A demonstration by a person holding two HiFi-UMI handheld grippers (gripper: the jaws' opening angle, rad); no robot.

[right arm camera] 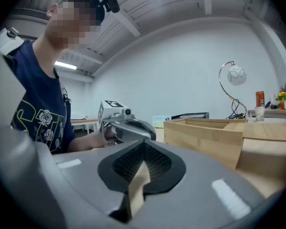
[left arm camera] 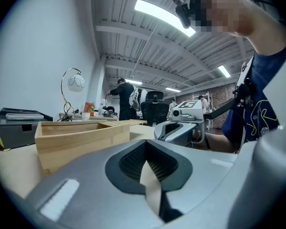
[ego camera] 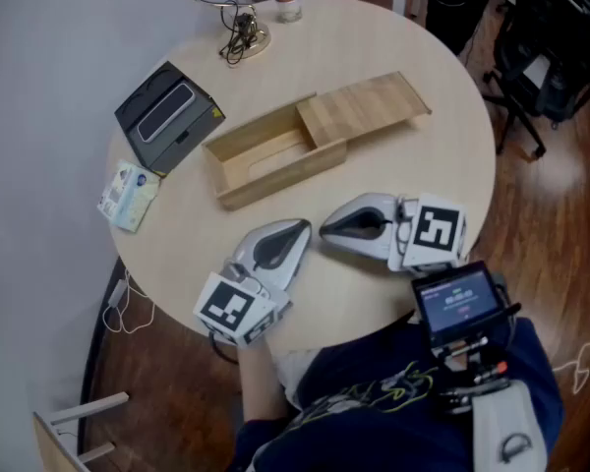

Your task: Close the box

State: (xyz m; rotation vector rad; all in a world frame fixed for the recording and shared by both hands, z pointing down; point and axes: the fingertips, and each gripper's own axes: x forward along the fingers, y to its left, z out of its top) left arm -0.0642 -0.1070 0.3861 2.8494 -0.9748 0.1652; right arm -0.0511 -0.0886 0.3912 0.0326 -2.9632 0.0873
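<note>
Box [ego camera: 261, 160]: pale wood, lying slantwise in the middle of the round table [ego camera: 442, 175]. About half of it is uncovered, and we see the bare inside.
Lid [ego camera: 366, 106]: a sliding panel, pulled out toward the far right end and overhanging the box there (so it is on the box, just not home).
Left gripper [ego camera: 297, 232]: resting on the table near our edge, nose aimed at the box, jaws pressed together on nothing.
Right gripper [ego camera: 332, 230]: lying just beside the left one, tips nearly meeting, jaws likewise together and empty.
Gap: both grippers sit apart from the box, and neither touches wood.
Done so far: nothing, as we judge it, since the open half gapes at us.
Left to do: reach the lid's outer end and slide it back along the box until it covers the opening. We reckon the other gripper may need to brace the box, which looks light enough to skid.
Bystanders: black device [ego camera: 167, 116], card packet [ego camera: 128, 197] and lamp base with cables [ego camera: 241, 32], all off the sliding path.
</note>
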